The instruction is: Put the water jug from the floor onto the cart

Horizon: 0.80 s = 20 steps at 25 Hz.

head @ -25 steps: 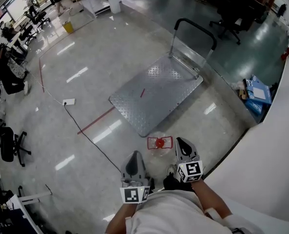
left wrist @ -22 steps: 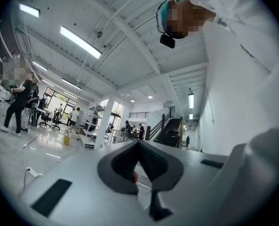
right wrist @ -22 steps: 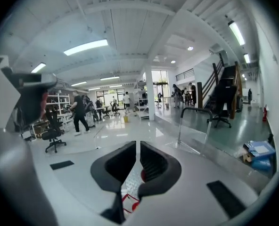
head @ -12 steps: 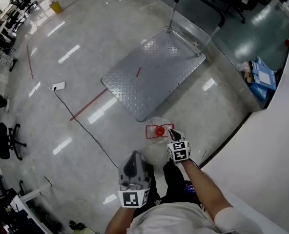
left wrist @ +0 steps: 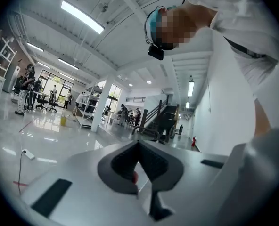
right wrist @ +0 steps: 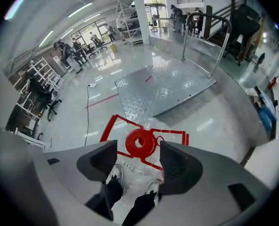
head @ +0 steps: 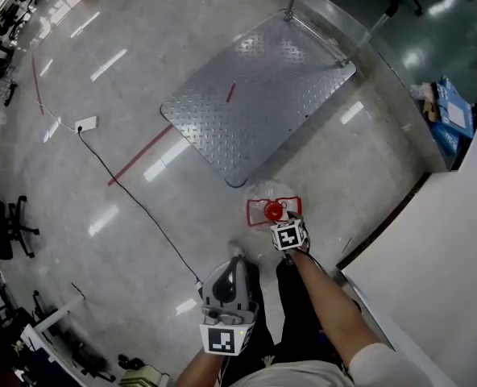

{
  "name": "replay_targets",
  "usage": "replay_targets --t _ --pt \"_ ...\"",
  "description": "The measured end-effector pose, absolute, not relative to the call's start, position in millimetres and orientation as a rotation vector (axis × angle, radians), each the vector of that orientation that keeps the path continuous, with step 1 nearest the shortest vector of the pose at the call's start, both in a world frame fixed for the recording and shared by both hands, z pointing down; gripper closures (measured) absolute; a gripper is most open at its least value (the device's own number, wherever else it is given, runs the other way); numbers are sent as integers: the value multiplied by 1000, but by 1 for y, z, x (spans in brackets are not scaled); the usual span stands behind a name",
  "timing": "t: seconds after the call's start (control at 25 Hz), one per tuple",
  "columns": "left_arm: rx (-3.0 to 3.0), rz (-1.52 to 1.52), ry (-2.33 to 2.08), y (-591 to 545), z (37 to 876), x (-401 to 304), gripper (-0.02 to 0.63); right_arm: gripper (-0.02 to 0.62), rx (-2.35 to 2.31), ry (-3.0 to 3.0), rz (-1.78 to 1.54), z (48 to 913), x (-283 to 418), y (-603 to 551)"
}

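R claw (head: 287, 226) lower, newly open over jug (right wrist: 140, 142)

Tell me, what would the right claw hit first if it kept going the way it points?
Probably the red cap of the water jug, straight ahead between the open jaws of the right claw. They have just been opening and press on nothing. How far off the cap is, I can't tell.

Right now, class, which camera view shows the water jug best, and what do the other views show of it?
The right gripper view: the water jug sits large at centre, its red cap and handle sharp. The head view shows it small, from above, near the cart's corner. The left gripper view looks across the room and shows no clear jug.
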<state>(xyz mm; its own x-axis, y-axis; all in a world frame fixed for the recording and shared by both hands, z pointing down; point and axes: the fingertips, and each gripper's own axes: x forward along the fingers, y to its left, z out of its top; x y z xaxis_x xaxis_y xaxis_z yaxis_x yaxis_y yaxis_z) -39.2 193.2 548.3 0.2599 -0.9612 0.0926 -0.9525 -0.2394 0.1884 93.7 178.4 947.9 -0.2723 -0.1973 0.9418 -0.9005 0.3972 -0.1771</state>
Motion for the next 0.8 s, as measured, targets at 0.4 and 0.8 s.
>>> replay_targets --t 0.4,0.8 --pt "2262 -21 -1778 191 593 -55 603 311 1046 -1680 1055 994 94 166" --pt "2220 -34 -1797 184 602 -67 603 307 1002 -1608 1014 1008 85 164"
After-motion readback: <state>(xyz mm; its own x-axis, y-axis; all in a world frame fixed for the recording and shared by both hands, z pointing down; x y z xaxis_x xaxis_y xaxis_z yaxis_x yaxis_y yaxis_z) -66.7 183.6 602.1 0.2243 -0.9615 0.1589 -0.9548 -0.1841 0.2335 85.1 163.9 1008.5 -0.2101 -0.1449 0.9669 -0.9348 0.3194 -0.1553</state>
